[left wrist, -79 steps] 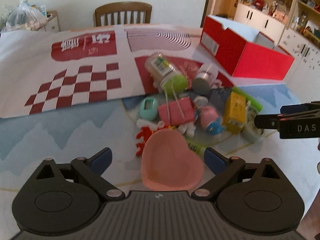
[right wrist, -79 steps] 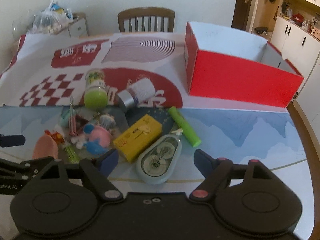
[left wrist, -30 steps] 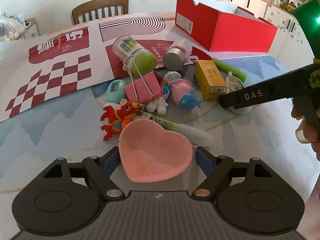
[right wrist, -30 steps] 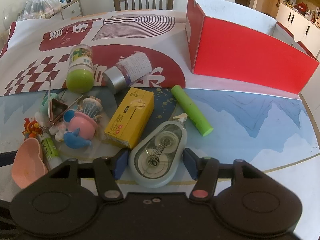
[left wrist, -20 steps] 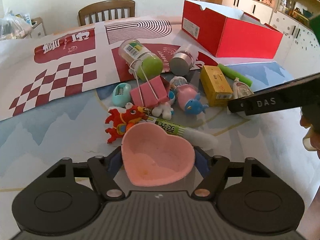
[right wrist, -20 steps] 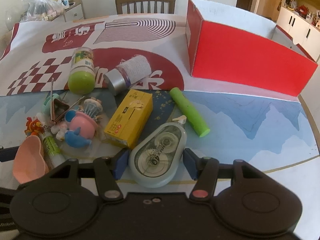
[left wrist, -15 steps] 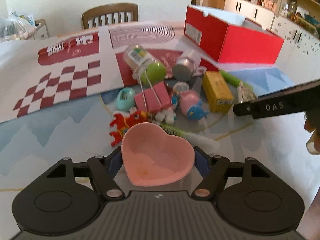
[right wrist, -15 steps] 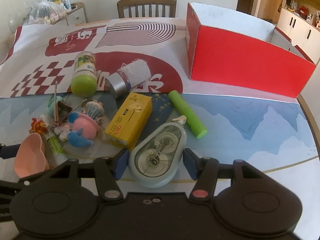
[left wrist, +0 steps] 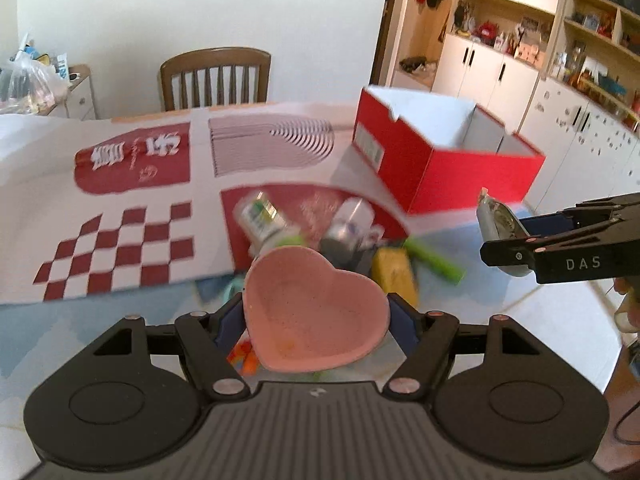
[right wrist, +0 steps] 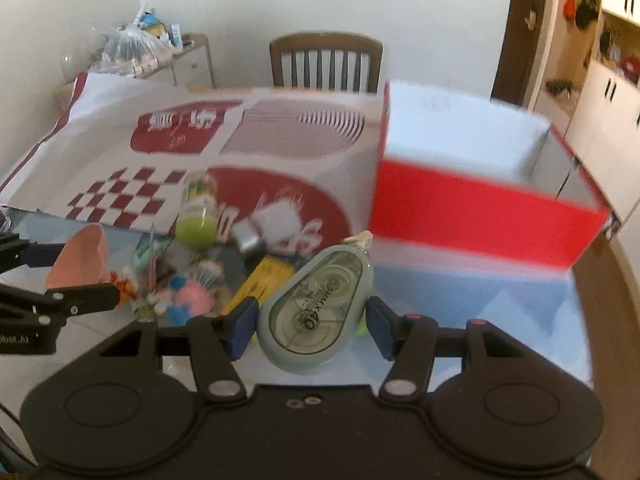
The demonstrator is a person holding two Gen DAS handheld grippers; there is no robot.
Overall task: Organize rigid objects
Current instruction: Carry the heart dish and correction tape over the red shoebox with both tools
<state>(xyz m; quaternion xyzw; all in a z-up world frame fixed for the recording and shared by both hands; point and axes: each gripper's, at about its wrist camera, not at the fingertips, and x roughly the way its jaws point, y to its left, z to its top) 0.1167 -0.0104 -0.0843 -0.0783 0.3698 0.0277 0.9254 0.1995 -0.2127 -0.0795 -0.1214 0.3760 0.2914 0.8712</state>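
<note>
Left gripper (left wrist: 316, 316) jaws clamp the heart dish (left wrist: 314, 312); right gripper (right wrist: 308, 322) jaws clamp the tape roller (right wrist: 316, 312). Both are held clear above the tabletop clutter, evidently bound for the red box (right wrist: 480, 208) at its far right.

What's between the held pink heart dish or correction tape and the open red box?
Nothing visible. The pink heart dish and correction tape are both held off the table, and the red box stands open-topped beyond the clutter.

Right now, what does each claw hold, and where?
Left claw: pink heart dish, by its sides. Right claw: correction tape dispenser, across its wide body.
</note>
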